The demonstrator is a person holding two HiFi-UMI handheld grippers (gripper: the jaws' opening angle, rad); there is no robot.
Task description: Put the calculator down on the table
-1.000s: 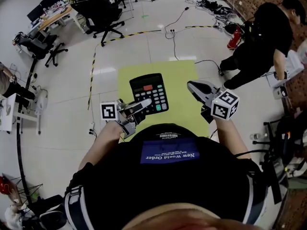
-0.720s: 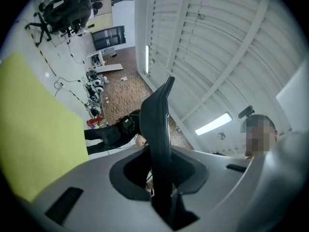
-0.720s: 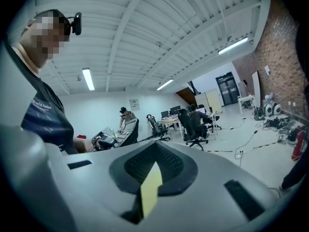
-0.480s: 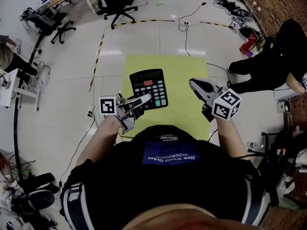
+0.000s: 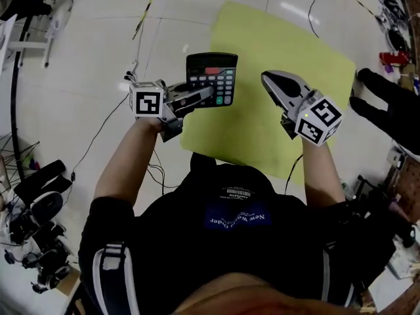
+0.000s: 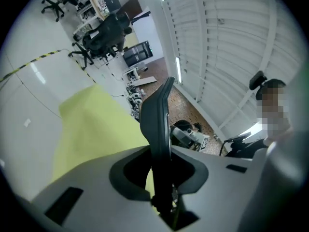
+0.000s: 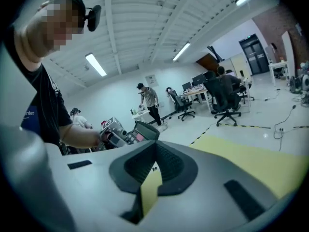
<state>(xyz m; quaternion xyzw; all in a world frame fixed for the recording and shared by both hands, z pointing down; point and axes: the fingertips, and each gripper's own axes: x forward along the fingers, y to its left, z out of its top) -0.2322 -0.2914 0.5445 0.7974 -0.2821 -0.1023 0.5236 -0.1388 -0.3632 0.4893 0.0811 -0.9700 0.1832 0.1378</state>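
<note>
One job, and it is not yet done. On the left, the left gripper [image 5: 205, 95] has its jaws clamped narrow on the near left corner of the black rectangular desk calculator [image 5: 213, 77]. The calculator hangs keys up, apparently clear of any surface, over the left border of the yellow-green rectangular table top [image 5: 289, 51]. Over to the right, the right gripper [image 5: 267, 79] hovers above the table, jaws pressed together on nothing, apart from the calculator. What is left, by the look of it: lower the calculator flat onto the table, open the left jaws, pull clear.
</note>
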